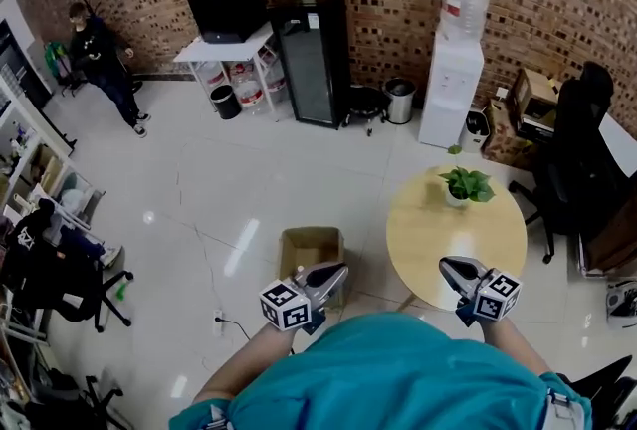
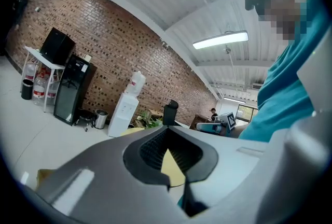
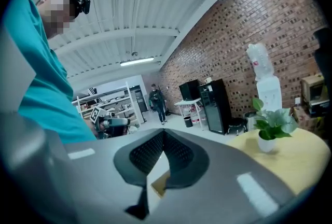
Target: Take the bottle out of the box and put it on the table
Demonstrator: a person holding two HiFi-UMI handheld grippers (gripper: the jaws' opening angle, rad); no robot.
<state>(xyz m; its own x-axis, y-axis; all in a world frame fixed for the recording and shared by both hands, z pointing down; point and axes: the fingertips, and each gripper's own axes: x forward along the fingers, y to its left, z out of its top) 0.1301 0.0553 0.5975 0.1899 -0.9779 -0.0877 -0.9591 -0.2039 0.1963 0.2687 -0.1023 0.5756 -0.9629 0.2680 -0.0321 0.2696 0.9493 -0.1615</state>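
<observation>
Left gripper (image 1: 341,270): held out level in front of my teal shirt (image 1: 398,373). In the head view its tip lies over the near right corner of the box.
Left jaws: clenched, tips meeting, with nothing between them. Through the gap behind the tips I see only a slice of the yellow table top.
Right gripper (image 1: 445,265): also level and pointing away from me. Its tip is over the near edge of the table.
Right jaws: clenched tip to tip and empty.
Box (image 1: 311,247): an open cardboard box on the white floor (image 1: 249,189), just left of the table and straight ahead of my left gripper.
Bottle: I cannot pick it out in any view. The part of the box I can see into looks plain brown, and my left gripper hides its near corner.
Table (image 1: 438,239): round, with a pale wood top, standing to the right of the box.
Plant (image 1: 465,185): a small green one in a white pot, upright near the far side of the table.
Back wall: red brick. Along it stand a black cabinet (image 1: 314,55), a small bin (image 1: 400,100) and a white water dispenser (image 1: 450,90).
Right side: a black office chair (image 1: 577,169) beyond the table.
Far left: a person (image 1: 105,60) in dark clothes stands well apart from me, near the wall.
</observation>
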